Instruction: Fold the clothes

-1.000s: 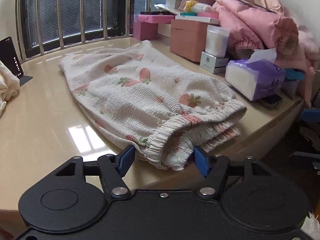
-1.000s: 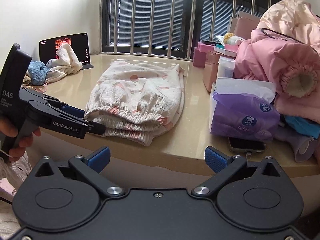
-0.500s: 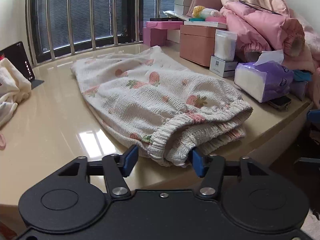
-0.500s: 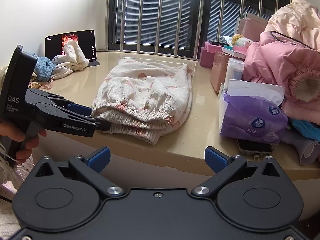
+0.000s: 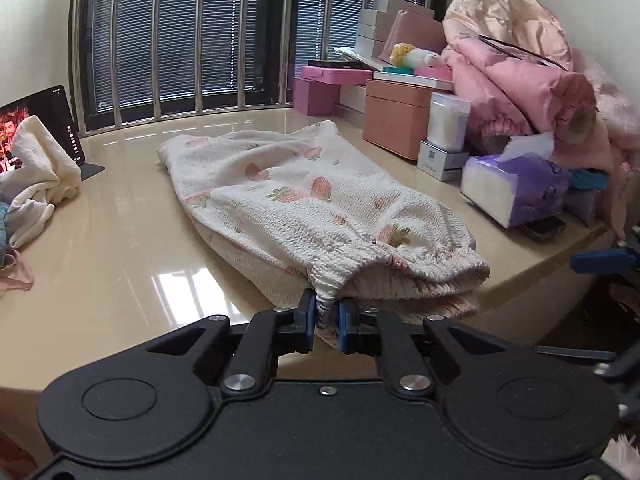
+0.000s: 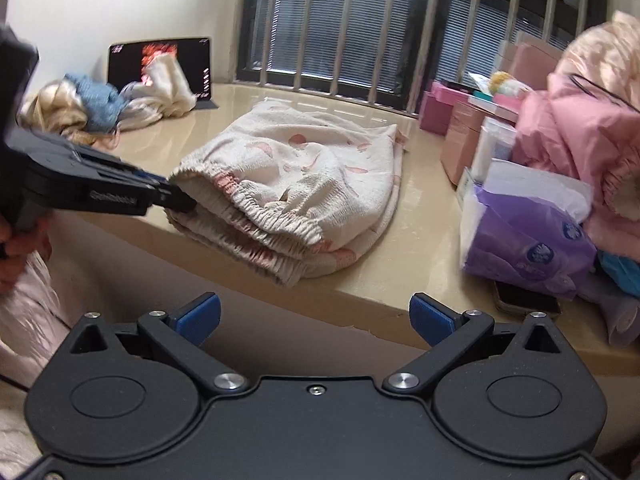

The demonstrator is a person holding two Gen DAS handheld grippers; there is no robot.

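Observation:
A white garment with strawberry print (image 5: 304,200) lies folded lengthwise on the beige sill (image 5: 104,264), its elastic waistband at the near edge. My left gripper (image 5: 325,320) has its jaws closing on the waistband's left corner, and the blue pads pinch the bunched cloth. In the right wrist view the same garment (image 6: 312,176) lies ahead, with the left gripper (image 6: 176,200) clamped on its near-left corner. My right gripper (image 6: 314,316) stands open below the sill's front edge, apart from the cloth, with nothing between its fingers.
A purple tissue pack (image 5: 516,188) and a phone (image 6: 524,300) lie right of the garment. Pink boxes (image 5: 400,116) and pink bedding (image 5: 520,80) stand behind. A tablet (image 6: 160,68) and several loose clothes (image 6: 100,108) sit at the far left. Window bars (image 5: 180,40) close the back.
My left gripper closed from wide open onto the waistband corner and lifted it slightly. The right gripper shifted toward the sill, staying open.

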